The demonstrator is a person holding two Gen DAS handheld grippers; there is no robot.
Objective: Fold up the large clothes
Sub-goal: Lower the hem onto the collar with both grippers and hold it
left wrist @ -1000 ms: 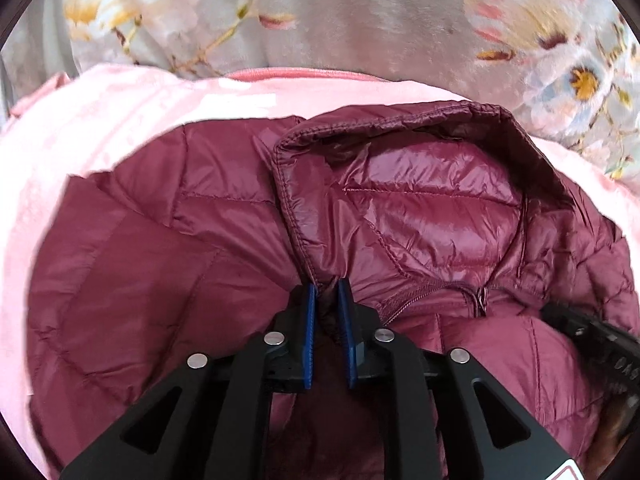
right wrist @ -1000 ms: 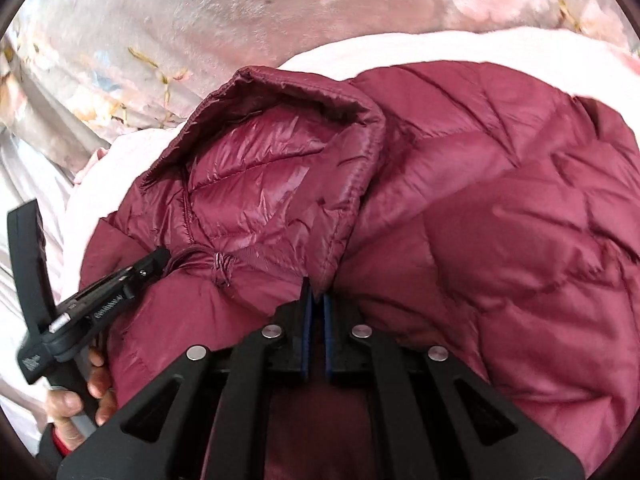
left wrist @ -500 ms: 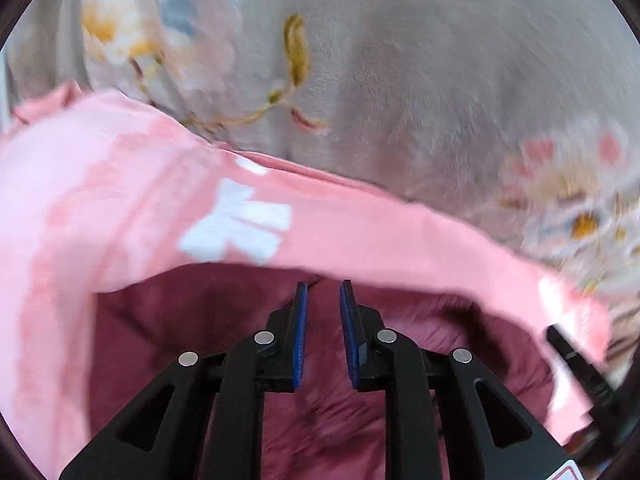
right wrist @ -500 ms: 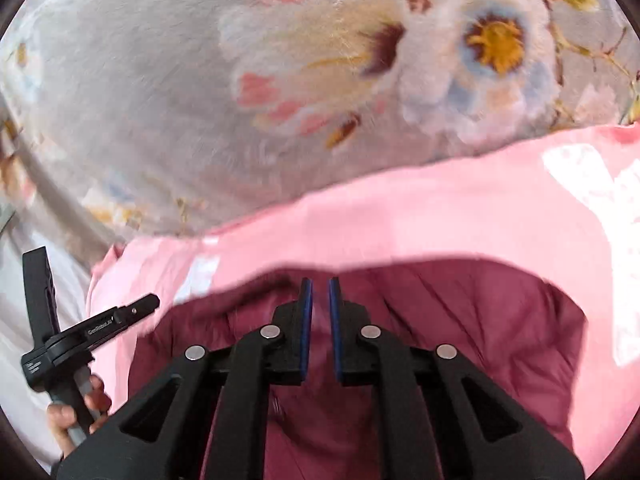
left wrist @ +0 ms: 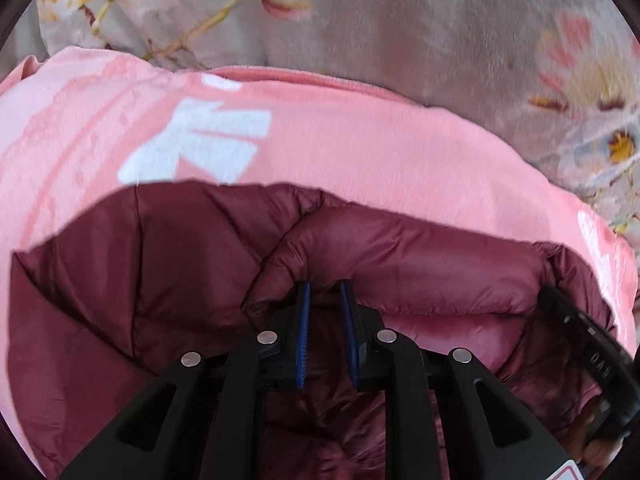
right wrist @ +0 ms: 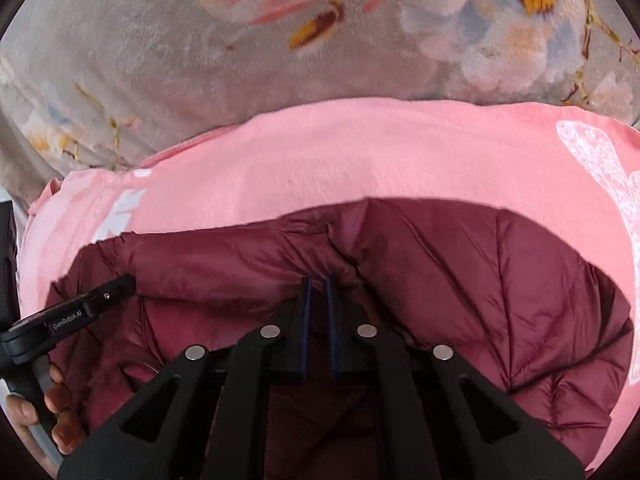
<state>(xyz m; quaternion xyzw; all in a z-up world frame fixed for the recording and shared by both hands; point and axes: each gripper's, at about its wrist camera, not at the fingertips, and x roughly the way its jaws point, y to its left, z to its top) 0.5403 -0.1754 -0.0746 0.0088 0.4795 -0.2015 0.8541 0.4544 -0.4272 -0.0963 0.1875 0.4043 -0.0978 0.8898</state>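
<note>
A maroon quilted puffer jacket [left wrist: 420, 256] lies on a pink blanket [left wrist: 360, 140]. My left gripper [left wrist: 325, 284] is shut on a puffy fold of the jacket, with its blue pads pressing the fabric. In the right wrist view the jacket [right wrist: 480, 280] spreads to the right. My right gripper [right wrist: 318, 279] has its jaws closing on a thin fold of the jacket, held between the pads. Each gripper shows in the other's view: the right one [left wrist: 580, 340] at the right edge, the left one [right wrist: 80, 312] at the left with a hand [right wrist: 56, 412] on its handle. The hood is hidden.
The pink blanket [right wrist: 360, 160] has white prints and lies on a grey floral plush cover [right wrist: 160, 40] that fills the far side. The same cover [left wrist: 400, 20] runs across the top of the left wrist view.
Both grippers carried the jacket fabric forward over the open hood, which is now covered. The pink blanket and floral cover fill more of both views.
</note>
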